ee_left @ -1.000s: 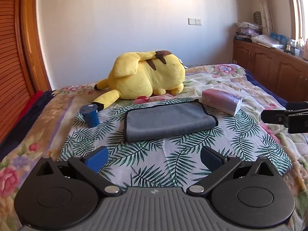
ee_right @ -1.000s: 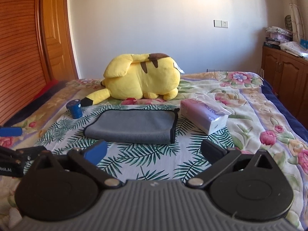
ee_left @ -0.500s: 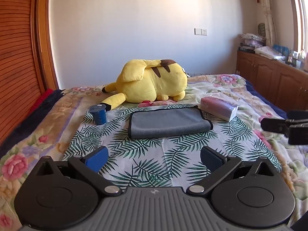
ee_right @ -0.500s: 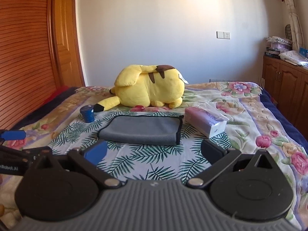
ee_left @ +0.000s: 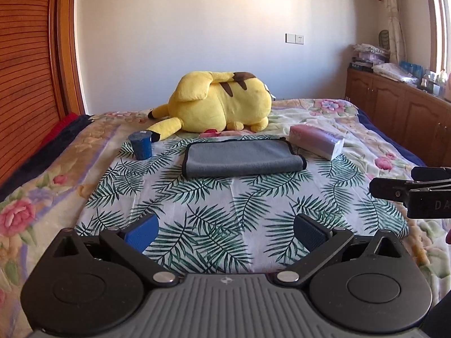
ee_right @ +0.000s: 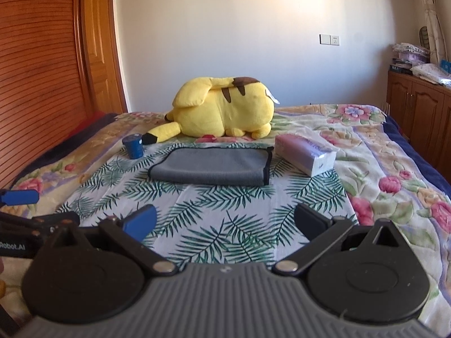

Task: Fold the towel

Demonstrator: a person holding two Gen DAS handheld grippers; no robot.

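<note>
As both claws have drawn back and risen over the last second, the towel now sits farther ahead of them and smaller in both views than it did a second ago. Nearest, the left claw (ee_left: 225,232) is released, its blue pads spread wide with nothing between them, hanging over the palm-leaf sheet (ee_left: 214,205); the right claw (ee_right: 225,219) is likewise spread and empty, level with its partner, which shows at the left edge of its view. Well ahead of both claws lies the grey towel (ee_left: 239,159), flat on the sheet and already doubled, its black-trimmed edges stacked at the right end. To the left of the towel stands a small blue cup (ee_left: 140,149), apart from it, and just right of it lies a pink tissue pack (ee_left: 317,142). Beyond these a yellow plush toy (ee_left: 220,105) rests on the flowered bed (ee_left: 42,174). Judging by the neat fold and the retreating, empty claws, the folding looks finished or nearly so, with no hold on the cloth.
</note>
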